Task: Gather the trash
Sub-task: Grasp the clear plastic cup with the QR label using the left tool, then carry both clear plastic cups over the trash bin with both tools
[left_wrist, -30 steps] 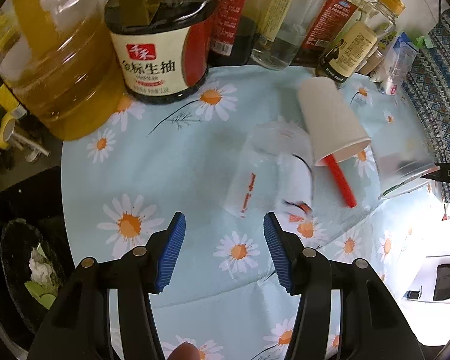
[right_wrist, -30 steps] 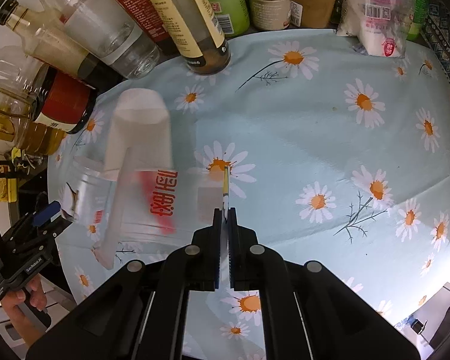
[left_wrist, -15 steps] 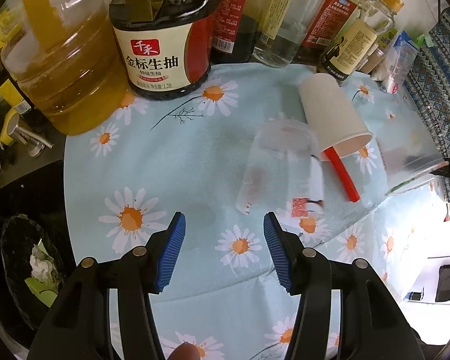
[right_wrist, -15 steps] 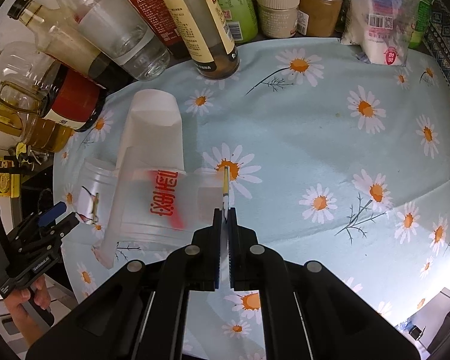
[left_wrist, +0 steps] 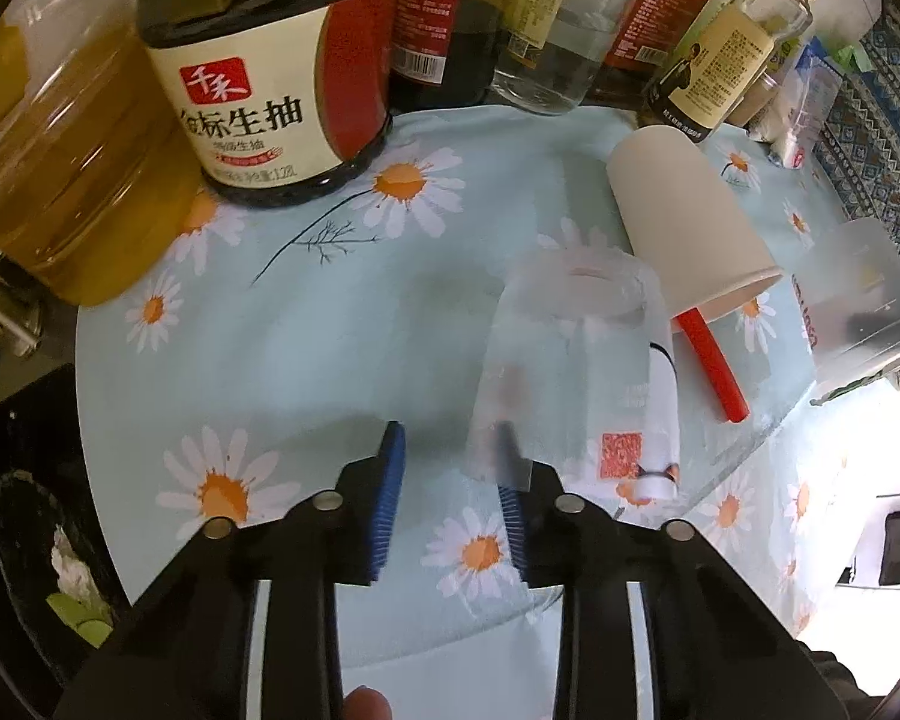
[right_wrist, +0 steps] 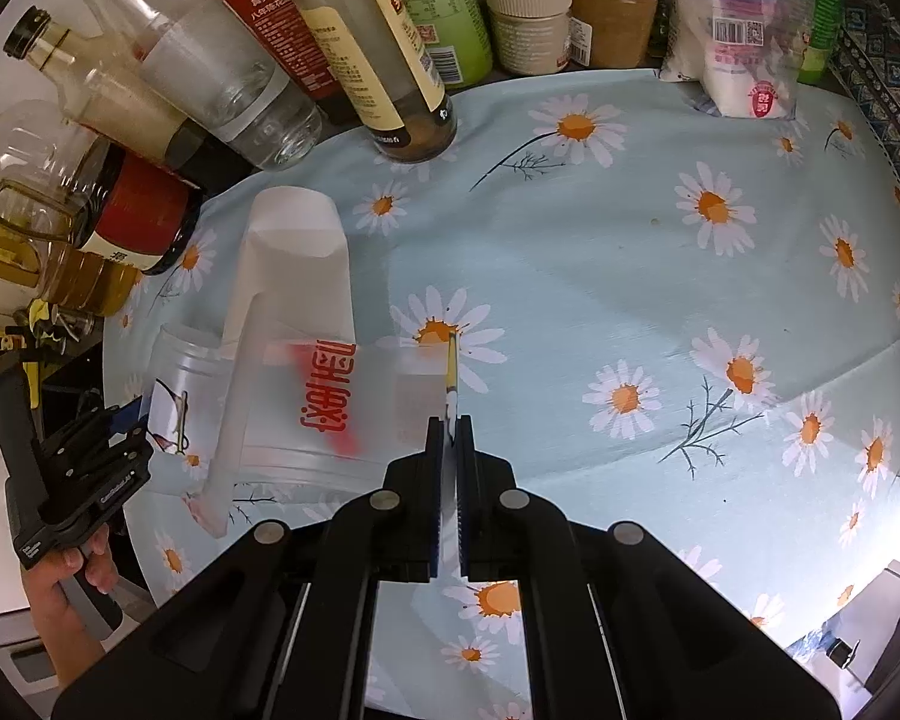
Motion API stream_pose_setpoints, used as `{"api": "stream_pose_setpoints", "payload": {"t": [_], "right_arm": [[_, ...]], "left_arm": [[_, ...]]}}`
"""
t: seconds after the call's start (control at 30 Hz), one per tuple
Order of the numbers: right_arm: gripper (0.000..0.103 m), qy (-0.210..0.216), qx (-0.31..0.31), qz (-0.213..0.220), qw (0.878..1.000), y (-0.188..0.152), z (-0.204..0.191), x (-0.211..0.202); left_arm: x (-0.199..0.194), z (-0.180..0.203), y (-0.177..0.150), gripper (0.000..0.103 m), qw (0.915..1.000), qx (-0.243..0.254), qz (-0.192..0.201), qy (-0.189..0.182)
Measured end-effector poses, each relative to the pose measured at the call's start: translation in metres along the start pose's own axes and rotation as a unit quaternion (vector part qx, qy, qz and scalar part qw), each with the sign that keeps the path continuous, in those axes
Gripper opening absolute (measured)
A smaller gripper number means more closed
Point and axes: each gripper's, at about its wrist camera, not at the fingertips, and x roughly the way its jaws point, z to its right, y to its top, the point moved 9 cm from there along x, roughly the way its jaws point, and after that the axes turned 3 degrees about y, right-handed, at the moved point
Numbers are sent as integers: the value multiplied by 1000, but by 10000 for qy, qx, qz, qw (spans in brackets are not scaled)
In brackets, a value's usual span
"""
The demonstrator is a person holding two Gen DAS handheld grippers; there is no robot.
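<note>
My left gripper [left_wrist: 450, 492] points steeply down at the daisy-print tablecloth [left_wrist: 306, 324], its jaws closing; the wall at the rim of a clear plastic cup [left_wrist: 570, 384] lying on its side stands between the blue pads, one finger visible through the plastic inside the cup, and the pads do not yet press on it. My right gripper [right_wrist: 449, 450] is clamped on the rim of a second clear cup with red lettering [right_wrist: 330, 396], the wall pinched between the pads — this cup shows at the right edge of the left wrist view too. Just beyond the first clear cup lies a white paper cup [left_wrist: 684, 222] on its side, mouth toward me, with a red straw [left_wrist: 711, 369] at its mouth lying on the cloth. Farther back stand a dark soy sauce jug [left_wrist: 258, 96], a large oil bottle [left_wrist: 60, 138] to its left, and a row of other bottles and jars [left_wrist: 540, 30]. In the right wrist view a hand [right_wrist: 72, 594] at the lower left holds the left gripper's handle, and a white bag [right_wrist: 744, 30] stands at the far edge of the cloth.
</note>
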Motion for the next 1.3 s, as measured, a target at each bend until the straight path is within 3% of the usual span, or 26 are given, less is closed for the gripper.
{"api": "stream_pose_setpoints", "payload": {"t": [0.1, 0.27, 0.77, 1.3], "right_arm": [[5, 7, -23, 7, 10000, 1, -2, 0], [5, 51, -77, 36, 10000, 1, -7, -3], [5, 197, -349, 170, 9991, -21, -35, -16], [5, 381, -786, 92, 9961, -46, -107, -11]], "left_arm": [[0, 2, 1, 5, 10000, 9, 16, -64], [-7, 3, 0, 1, 9999, 28, 110, -71], [-59, -9, -30, 0, 9987, -119, 494, 41], [-104, -49, -71, 0, 9967, -382, 689, 209]]}}
